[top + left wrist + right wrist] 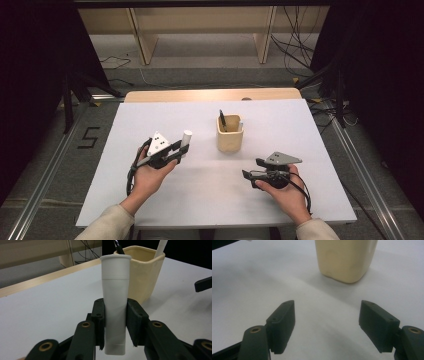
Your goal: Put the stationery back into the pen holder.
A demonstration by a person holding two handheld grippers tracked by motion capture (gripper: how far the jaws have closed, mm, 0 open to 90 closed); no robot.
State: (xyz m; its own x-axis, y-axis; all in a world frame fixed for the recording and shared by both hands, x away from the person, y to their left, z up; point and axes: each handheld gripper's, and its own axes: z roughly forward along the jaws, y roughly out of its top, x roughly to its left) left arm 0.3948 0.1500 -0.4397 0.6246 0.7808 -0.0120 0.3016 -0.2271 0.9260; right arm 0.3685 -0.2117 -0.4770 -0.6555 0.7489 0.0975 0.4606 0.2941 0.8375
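While the left gripper [181,148] sits left of the table's middle, its two black jaws are clamped on a white tube [185,142], pads pressing its lower body from both sides; in the left gripper view the tube [115,302] stands upright between the pads, wide cap end up, flat crimped end below the pads, and the tube wall is slightly pinched where they bear on it. Left hand [150,175] wraps the gripper body from underneath, forearm entering from the near edge. Tube is held just left of a cream holder [230,136], apart from it, not touching. Holder stands a little right of the table's centre, toward the far edge, on the white table cover [150,115]; a dark pen [222,120] leans inside at its left wall, and a thin white stick [160,248] rises from its right side. Right gripper [251,168] lies nearer the near edge, right of centre, jaws pointing left, held in the right hand [282,187]. In the right gripper view its pads [283,322] stand wide apart with bare table cover between them, nothing gripped; the holder's lower body [344,258] shows ahead of them, well apart. Wooden table edge [210,95] shows beyond the cover at the far side
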